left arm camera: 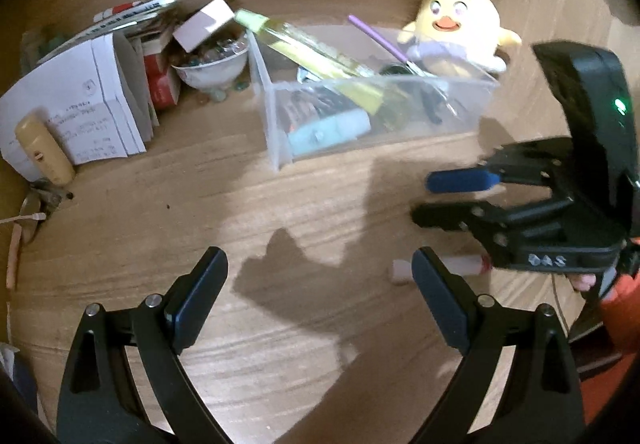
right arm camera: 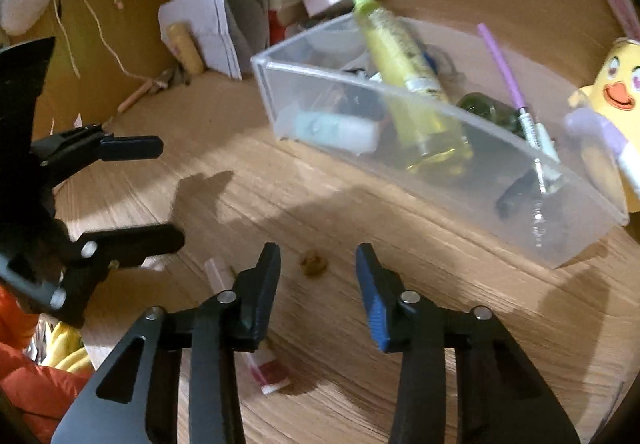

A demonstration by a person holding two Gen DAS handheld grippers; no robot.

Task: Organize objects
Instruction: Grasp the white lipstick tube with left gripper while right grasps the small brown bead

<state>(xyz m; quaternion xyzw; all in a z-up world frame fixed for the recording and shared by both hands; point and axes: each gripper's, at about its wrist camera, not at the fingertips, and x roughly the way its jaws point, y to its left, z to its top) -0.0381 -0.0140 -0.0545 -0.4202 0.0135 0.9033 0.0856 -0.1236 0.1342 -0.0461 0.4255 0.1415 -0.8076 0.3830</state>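
Clear bin (right arm camera: 420, 131) near tabletop (right arm camera: 400, 344) middle

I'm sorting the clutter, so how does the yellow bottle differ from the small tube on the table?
The yellow bottle leans inside the clear bin, poking above its rim; the tube lies flat on the bare table. The bottle is long with a green cap; the tube is short, white with a red end. Both are slim containers.

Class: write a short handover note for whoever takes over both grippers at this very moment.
Left gripper: open, empty, over bare wooden tabletop.
Right gripper: open, nothing between its fingers.
Clear plastic bin: holds yellow-green bottle, pale blue tube, purple pen.
Yellow plush chick: just behind the bin.
Left to do: small white tube with red end lies loose on the tabletop by the right gripper.
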